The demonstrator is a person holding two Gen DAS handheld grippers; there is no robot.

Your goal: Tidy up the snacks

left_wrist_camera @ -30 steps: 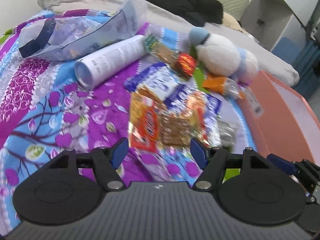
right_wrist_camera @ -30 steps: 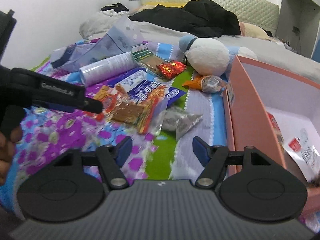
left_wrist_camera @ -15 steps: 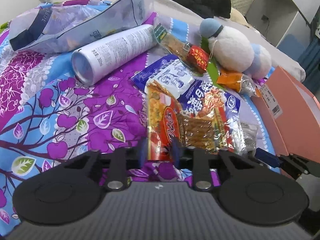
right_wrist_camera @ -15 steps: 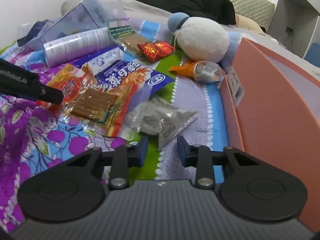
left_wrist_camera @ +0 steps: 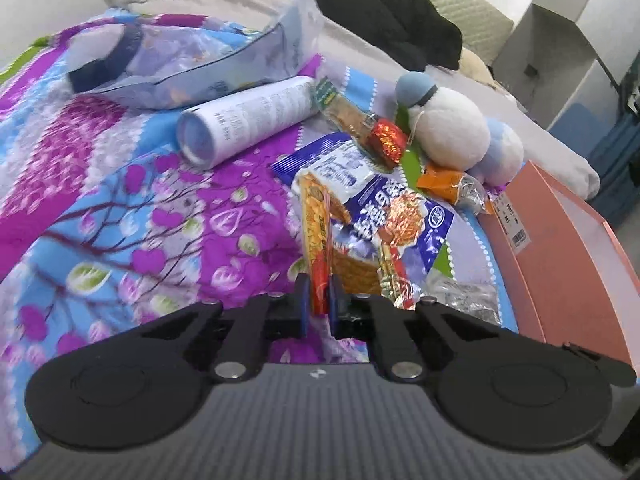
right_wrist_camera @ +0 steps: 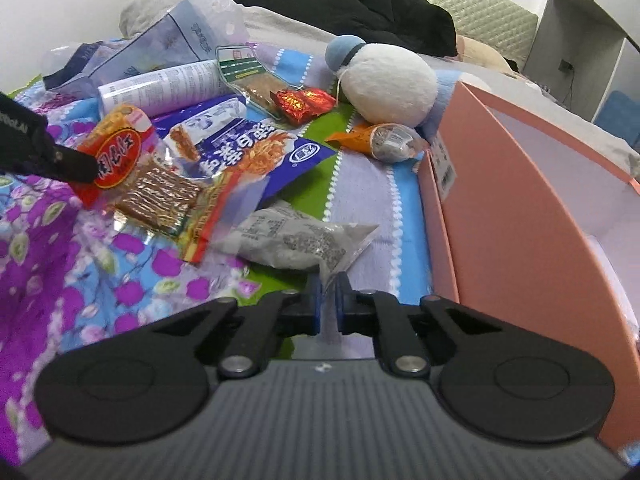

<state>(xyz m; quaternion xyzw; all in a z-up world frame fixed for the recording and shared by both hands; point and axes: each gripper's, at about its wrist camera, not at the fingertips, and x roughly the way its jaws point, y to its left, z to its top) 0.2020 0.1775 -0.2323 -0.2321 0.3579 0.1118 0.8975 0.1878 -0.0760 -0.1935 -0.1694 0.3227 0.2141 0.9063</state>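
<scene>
My left gripper (left_wrist_camera: 319, 309) is shut on the edge of an orange-red snack packet (left_wrist_camera: 316, 232), lifted on edge; the packet also shows in the right wrist view (right_wrist_camera: 124, 152) with the left fingers (right_wrist_camera: 68, 164) on it. My right gripper (right_wrist_camera: 327, 305) is shut on the corner of a clear grey snack bag (right_wrist_camera: 296, 240) lying on the bedspread. A blue snack bag (right_wrist_camera: 256, 152) lies beside them. The pink box (right_wrist_camera: 520, 208) stands open at the right.
On the floral bedspread (left_wrist_camera: 120, 208) lie a white tube can (left_wrist_camera: 248, 120), a large pale blue bag (left_wrist_camera: 192, 64), a red foil packet (right_wrist_camera: 304, 104), an orange packet (right_wrist_camera: 380, 138) and a white plush toy (right_wrist_camera: 384, 80). Dark clothes are piled behind.
Both grippers closed from wide open. The left one shut on the orange-red packet and tipped it up; the right one moved down and shut on the grey bag's corner.
</scene>
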